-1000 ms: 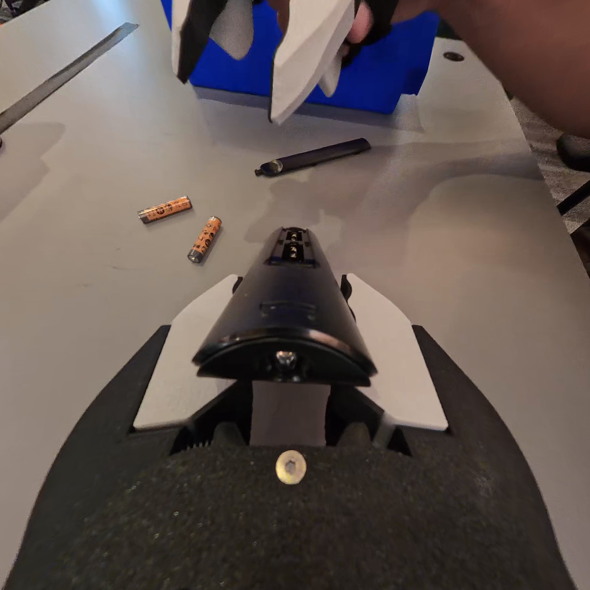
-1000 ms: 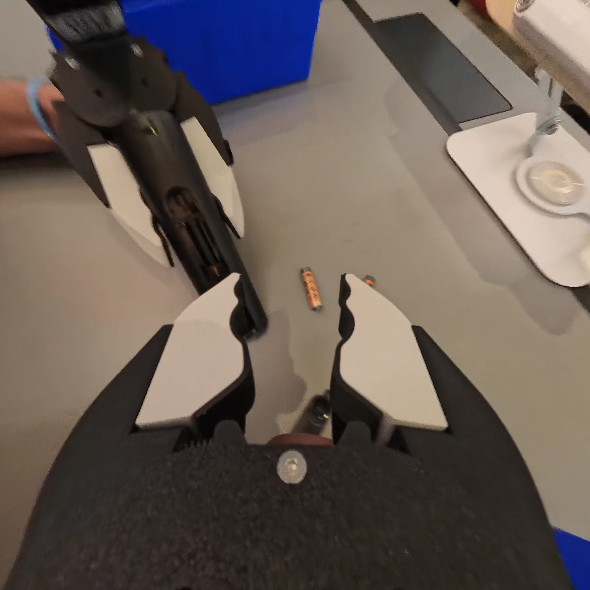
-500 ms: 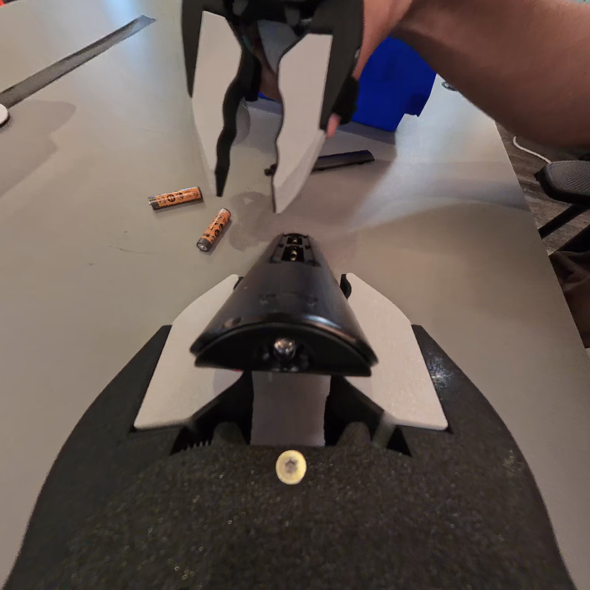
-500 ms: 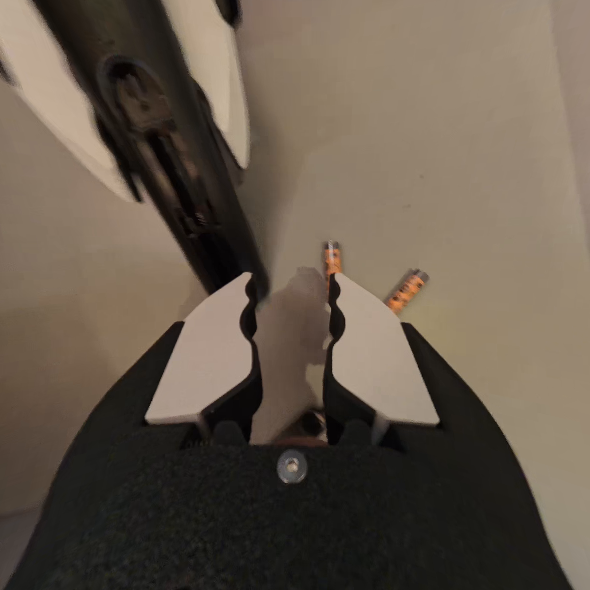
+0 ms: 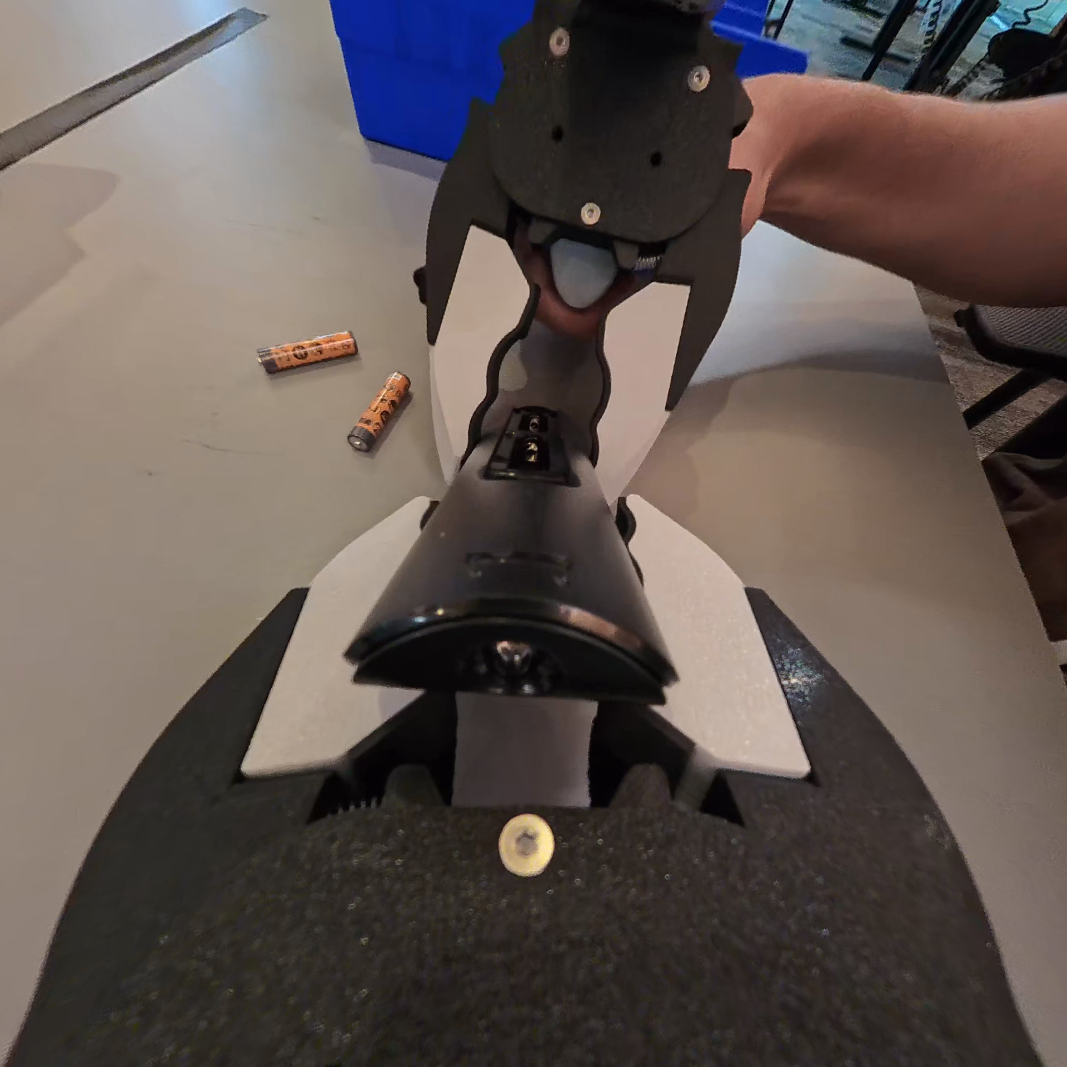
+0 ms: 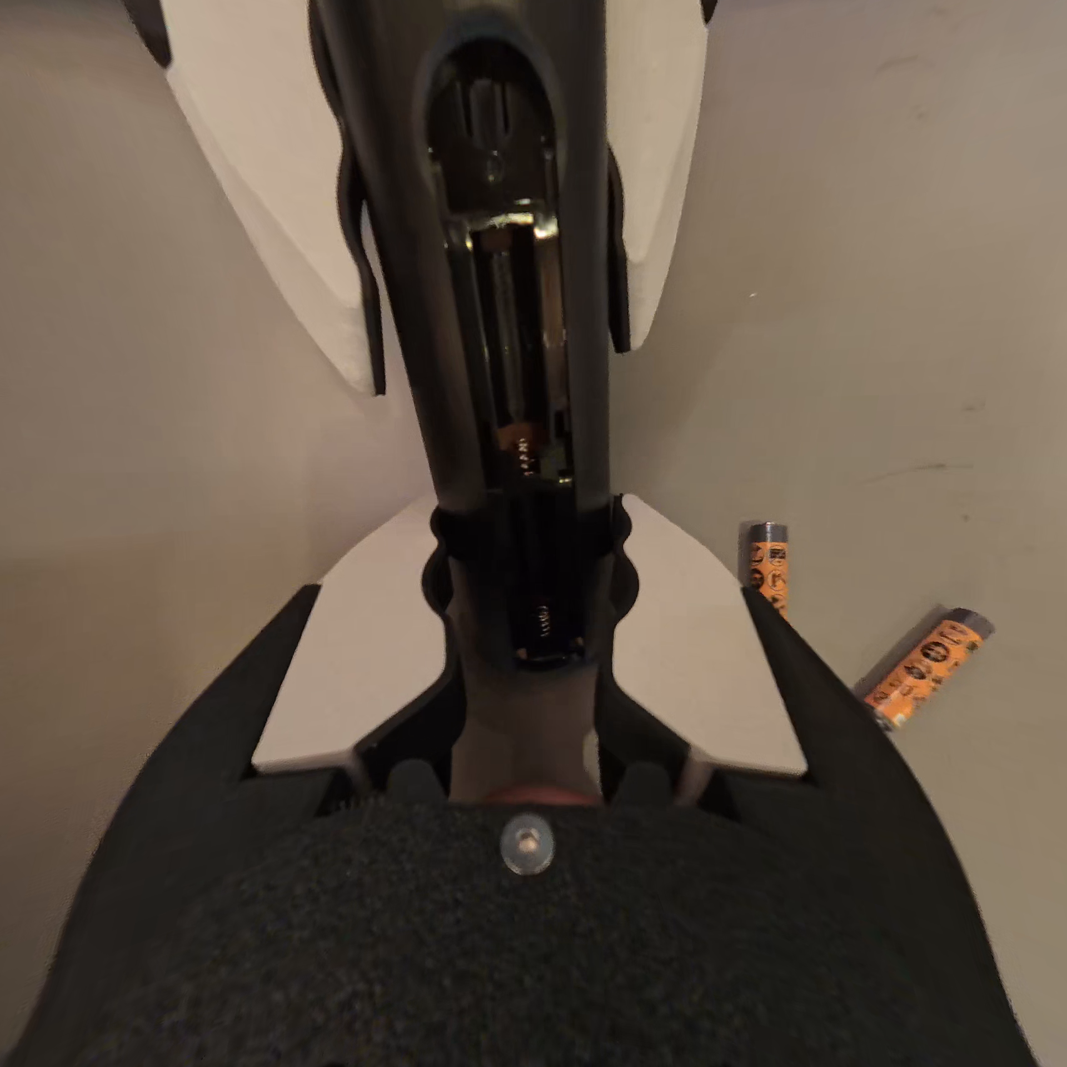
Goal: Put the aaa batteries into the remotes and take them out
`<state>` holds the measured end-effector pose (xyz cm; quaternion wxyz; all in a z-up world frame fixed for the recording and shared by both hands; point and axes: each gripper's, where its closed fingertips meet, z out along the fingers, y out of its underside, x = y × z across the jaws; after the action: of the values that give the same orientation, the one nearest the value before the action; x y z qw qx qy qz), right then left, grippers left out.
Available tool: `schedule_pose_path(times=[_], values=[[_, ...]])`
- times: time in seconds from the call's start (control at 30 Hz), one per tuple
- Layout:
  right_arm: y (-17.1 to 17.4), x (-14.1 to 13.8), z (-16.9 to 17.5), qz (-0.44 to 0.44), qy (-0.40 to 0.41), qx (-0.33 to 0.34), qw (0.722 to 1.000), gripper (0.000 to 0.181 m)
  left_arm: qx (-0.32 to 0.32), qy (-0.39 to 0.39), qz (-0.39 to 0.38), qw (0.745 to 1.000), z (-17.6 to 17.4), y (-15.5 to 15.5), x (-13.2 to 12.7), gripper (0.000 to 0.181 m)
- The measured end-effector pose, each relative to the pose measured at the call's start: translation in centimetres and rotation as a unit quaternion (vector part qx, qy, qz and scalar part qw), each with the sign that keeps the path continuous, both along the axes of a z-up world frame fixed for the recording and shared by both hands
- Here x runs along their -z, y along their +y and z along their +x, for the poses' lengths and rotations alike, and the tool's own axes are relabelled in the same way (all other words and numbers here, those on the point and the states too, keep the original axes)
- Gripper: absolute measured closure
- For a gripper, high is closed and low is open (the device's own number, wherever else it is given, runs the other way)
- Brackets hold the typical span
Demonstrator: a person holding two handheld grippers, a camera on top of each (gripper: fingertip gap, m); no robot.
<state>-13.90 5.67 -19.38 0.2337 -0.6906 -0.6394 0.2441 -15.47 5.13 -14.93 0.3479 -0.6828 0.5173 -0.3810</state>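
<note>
Left gripper (image 5: 522, 508) clamped on the black remote (image 5: 514, 554), pads on its two long sides near mid-body, battery bay facing up and open. Right gripper (image 6: 528, 522) straddles the remote's far end, the end with the spring contacts; jaws sit right against both sides, but whether they actually bear on the shell I cannot tell from either view. The remote's end rests on or just above the grey table (image 5: 173, 519); contact not resolvable.

Two orange AAA batteries (image 5: 307, 352) and (image 5: 381, 411) lie loose on the table just to the left of the remote, near each other, not touching. An orange glint shows deep in the bay in the right wrist view; could be a cell or a reflection, unclear.

Handling notes (judgement):
- Remote: light, rigid, glossy plastic shell, likely slick against the white pads. Grip across the long flat sides, clear of the open bay; a two-point hold should stop it twisting
- Batteries: small, hard, smooth cylinders, prone to rolling. Take each across its barrel at mid-length, axis square to the jaws
- Spring contacts are the delicate part; avoid pressing fingertips into them

Blue bin (image 5: 416, 75) stands at the far edge, not involved
</note>
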Motion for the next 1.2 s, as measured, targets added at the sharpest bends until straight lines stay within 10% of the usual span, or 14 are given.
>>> schedule_pose_path(times=[0.73,1.2], values=[[-0.5,-3.1,5.9,0.059,-0.142,-0.005,0.988,0.131,-0.01,-0.022,0.038,0.999,0.7,-0.2,-0.9,0.101],[-0.3,-3.5,5.0,0.04,-0.075,0.015,0.996,0.132,-0.013,0.003,0.045,0.999,0.5,-0.2,-0.1,0.107]])
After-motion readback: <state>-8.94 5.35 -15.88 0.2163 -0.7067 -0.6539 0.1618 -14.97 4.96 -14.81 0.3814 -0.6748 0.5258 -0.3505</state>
